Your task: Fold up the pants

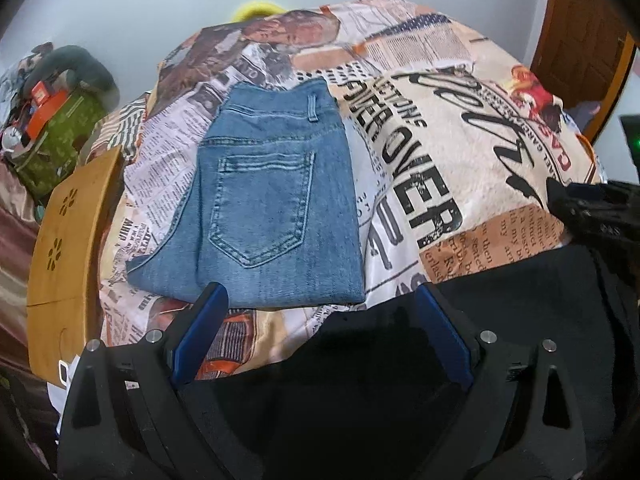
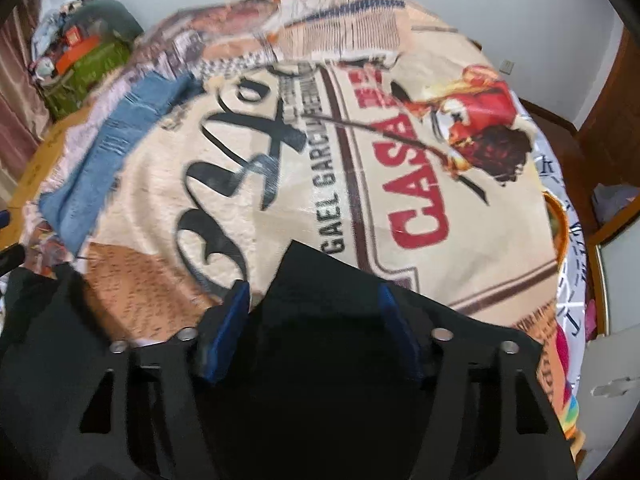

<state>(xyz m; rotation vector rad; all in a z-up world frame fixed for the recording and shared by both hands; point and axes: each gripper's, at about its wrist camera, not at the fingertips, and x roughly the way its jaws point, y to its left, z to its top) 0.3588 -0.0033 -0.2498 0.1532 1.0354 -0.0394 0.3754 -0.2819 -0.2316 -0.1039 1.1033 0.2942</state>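
Folded blue jeans (image 1: 264,208) lie on the printed bedspread (image 1: 460,152), back pocket up. A black garment (image 1: 500,312) lies at the bed's near edge. My left gripper (image 1: 320,300) is open, its blue fingers (image 1: 208,320) hovering over the jeans' near edge and the black garment. My right gripper (image 2: 312,300) is open above the black garment (image 2: 320,280), with a corner of it between the fingers (image 2: 232,320). The jeans also show at the left of the right wrist view (image 2: 120,140). The right gripper's body shows at the right edge of the left wrist view (image 1: 592,208).
A wooden headboard (image 1: 64,248) stands left of the bed. A green bag with clutter (image 1: 56,128) sits beyond it. A wooden door (image 1: 576,32) is at the back right. A bedside surface and a coloured cloth (image 2: 568,400) lie right of the bed.
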